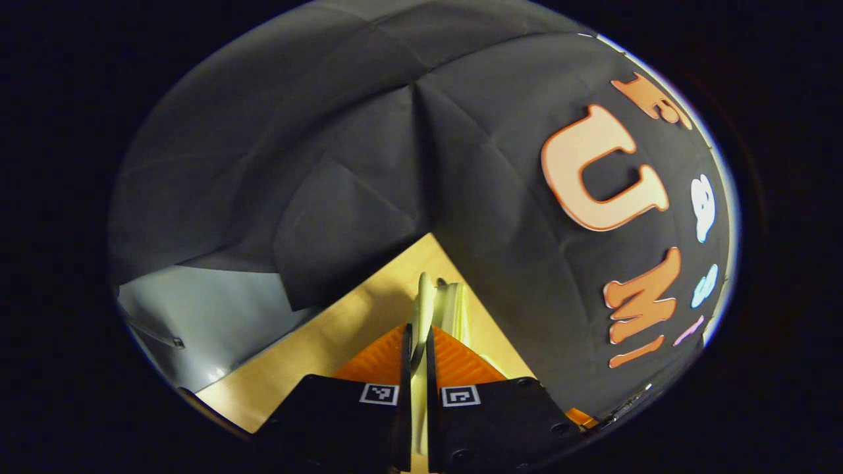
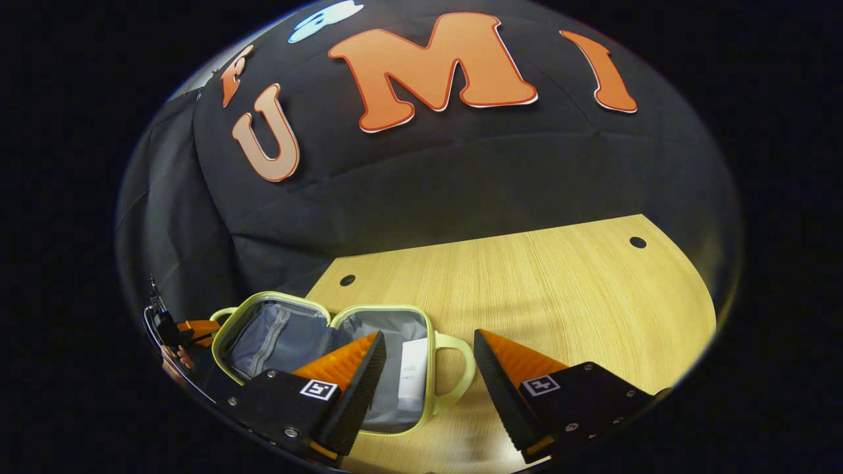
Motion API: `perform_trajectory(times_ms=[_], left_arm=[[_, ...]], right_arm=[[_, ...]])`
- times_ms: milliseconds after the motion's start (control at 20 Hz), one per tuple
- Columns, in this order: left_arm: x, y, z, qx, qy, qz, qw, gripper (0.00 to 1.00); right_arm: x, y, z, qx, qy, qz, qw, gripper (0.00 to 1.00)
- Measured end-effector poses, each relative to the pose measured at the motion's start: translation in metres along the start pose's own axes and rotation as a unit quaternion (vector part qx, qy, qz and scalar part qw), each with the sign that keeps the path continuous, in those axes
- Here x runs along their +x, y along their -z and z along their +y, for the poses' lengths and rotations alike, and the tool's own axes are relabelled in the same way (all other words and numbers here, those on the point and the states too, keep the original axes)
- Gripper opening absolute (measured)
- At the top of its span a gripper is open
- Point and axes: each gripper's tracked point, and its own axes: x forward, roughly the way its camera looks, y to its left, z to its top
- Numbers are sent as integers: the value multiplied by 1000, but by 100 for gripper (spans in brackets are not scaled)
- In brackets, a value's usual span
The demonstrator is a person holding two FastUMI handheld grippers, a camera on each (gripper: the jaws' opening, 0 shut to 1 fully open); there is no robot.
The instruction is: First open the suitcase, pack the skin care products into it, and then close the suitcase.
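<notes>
Your light wooden counter (image 2: 540, 289) spreads wide in the right gripper view, with two small dark round holes (image 2: 637, 242) near its far edge against the black cloth wall (image 2: 421, 184). In the left gripper view you see a narrower wedge of the same counter running into a corner of the cloth.

The small pale yellow-green suitcase (image 2: 431, 368) lies open on the counter at the lower left of the right gripper view — both halves spread flat, grey fabric lining showing, a zipped pocket in the left half. Its looped handle (image 2: 458, 372) sticks out to the right, between your right gripper's fingers. Inside the right half lies a white flat skin care box (image 2: 413, 375), partly behind the left-hand finger.

Your right gripper (image 2: 428, 385) is spread wide and holds nothing; it hovers above the suitcase's right half and handle, touching neither as far as you can see.

Your left gripper (image 1: 417, 368) is nearly closed, its two fingers pressed on a thin pale yellow-green edge (image 1: 425, 309) of the suitcase that rises upright between them. At the far left of the right gripper view you can make out that other gripper (image 2: 188, 329) at the suitcase's left rim — small and dim there.
</notes>
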Motion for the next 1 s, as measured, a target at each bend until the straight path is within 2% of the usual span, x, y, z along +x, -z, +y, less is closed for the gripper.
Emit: perform_trajectory(times_ms=[250,450,650,800,1000], left_arm=[[-18,2,-78,39,63,-5,997,10],[-29,19,-138,66,121,4,990,10],[-32,51,-191,110,166,26,980,10],[-34,75,-225,111,207,41,971,10],[-29,119,-257,131,228,67,962,10]], right_arm=[[-2,-6,-6,0,-12,-5,1000,86],[-5,-16,-13,6,-24,-16,1000,87],[-9,-24,-25,7,-31,-23,999,87],[-13,-23,-33,11,-33,-21,999,87],[-20,-31,-46,8,-35,-35,999,87]])
